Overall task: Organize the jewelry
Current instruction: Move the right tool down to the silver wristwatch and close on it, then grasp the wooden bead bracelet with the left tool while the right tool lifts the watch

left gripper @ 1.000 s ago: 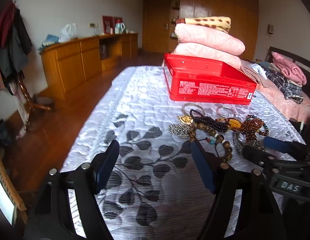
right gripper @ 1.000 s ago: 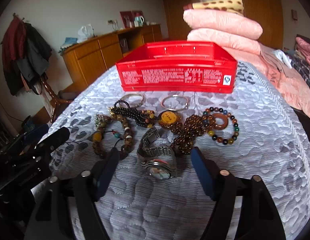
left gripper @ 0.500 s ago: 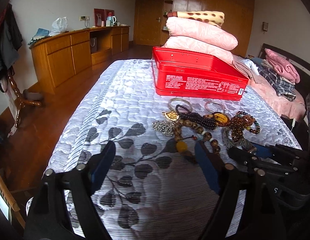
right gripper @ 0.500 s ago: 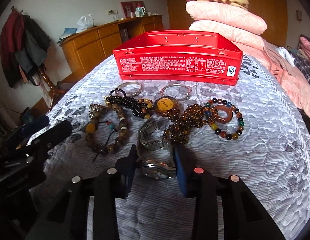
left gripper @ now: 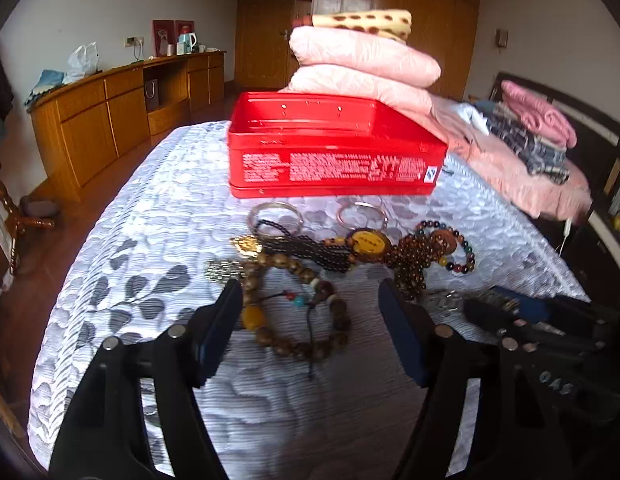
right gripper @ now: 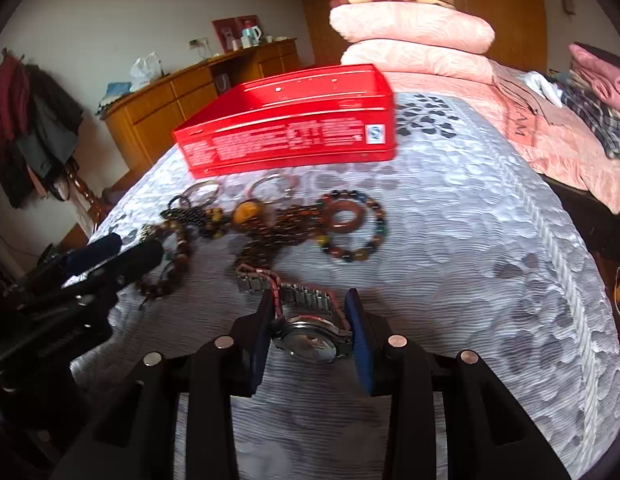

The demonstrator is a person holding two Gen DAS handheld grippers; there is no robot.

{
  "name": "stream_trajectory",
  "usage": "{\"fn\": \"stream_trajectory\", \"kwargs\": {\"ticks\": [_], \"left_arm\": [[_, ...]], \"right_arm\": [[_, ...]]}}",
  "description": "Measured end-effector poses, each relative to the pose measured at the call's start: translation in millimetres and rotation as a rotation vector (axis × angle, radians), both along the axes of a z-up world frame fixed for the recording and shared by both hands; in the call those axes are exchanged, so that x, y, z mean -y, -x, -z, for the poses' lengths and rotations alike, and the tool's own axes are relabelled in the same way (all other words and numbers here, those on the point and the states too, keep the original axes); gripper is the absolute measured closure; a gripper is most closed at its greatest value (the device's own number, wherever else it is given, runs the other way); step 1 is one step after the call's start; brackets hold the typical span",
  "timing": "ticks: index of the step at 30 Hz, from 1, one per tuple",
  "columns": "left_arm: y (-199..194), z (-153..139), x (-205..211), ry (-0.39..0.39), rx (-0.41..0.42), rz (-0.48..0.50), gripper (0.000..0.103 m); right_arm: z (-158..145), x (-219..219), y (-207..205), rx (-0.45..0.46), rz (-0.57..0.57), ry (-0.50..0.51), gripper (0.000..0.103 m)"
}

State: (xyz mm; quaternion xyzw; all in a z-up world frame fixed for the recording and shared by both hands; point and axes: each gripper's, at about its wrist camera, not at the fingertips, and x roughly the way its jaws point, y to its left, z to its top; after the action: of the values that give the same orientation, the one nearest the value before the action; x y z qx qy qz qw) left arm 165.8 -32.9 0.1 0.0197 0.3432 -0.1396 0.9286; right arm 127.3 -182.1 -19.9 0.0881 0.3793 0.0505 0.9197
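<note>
While the red tin point(right gripper: 286, 136) is sitting open on the bed point(right gripper: 449, 240) beyond the jewelry, I'm clamping the right hand-held gripper point(right gripper: 310, 334) on the wristwatch point(right gripper: 310, 340), its band trailing forward-left; my left hand-held gripper point(left gripper: 310, 312) is hovering wide over the wooden bead bracelet point(left gripper: 298, 304).

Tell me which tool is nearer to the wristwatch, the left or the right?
The right tool: its fingers sit on both sides of the wristwatch case, apparently clamping it. The left tool is open over the wooden bead bracelet, beside the watch and apart from it.
</note>
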Motion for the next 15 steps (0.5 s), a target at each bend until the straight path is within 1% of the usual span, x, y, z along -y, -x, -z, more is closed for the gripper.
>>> {"fn": "stream_trajectory", "kwargs": {"ticks": [1,3,4,6,7,8,10,13,15], "left_arm": [[-2,2,4,-0.01,-0.006,0.003,0.042],[-6,6,12,-0.023,-0.027,0.006,0.051],[-8,8,15,-0.028,-0.037,0.006,0.052],[-12,11,18,-0.038,-0.056,0.002,0.06],[-14,13,18,-0.04,-0.069,0.001,0.062],[-16,15,18,-0.04,-0.085,0.001,0.067],[-23,22,18,-0.039,-0.138,-0.002,0.069],[-25,22,17,-0.029,-0.149,-0.009,0.07],[-24,23,17,-0.039,-0.145,-0.012,0.075]], "right_arm": [[1,2,0,0.001,0.001,-0.002,0.067],[2,6,-2,0.003,-0.002,-0.008,0.067],[4,7,-3,0.002,-0.005,-0.012,0.067],[5,8,-5,0.004,-0.011,-0.018,0.067],[6,9,-6,0.004,-0.014,-0.023,0.067],[6,9,-6,0.004,-0.016,-0.025,0.067],[7,10,-8,0.004,-0.019,-0.028,0.067],[8,9,-9,0.003,-0.018,-0.029,0.067],[7,10,-9,0.002,-0.019,-0.028,0.066]]}}
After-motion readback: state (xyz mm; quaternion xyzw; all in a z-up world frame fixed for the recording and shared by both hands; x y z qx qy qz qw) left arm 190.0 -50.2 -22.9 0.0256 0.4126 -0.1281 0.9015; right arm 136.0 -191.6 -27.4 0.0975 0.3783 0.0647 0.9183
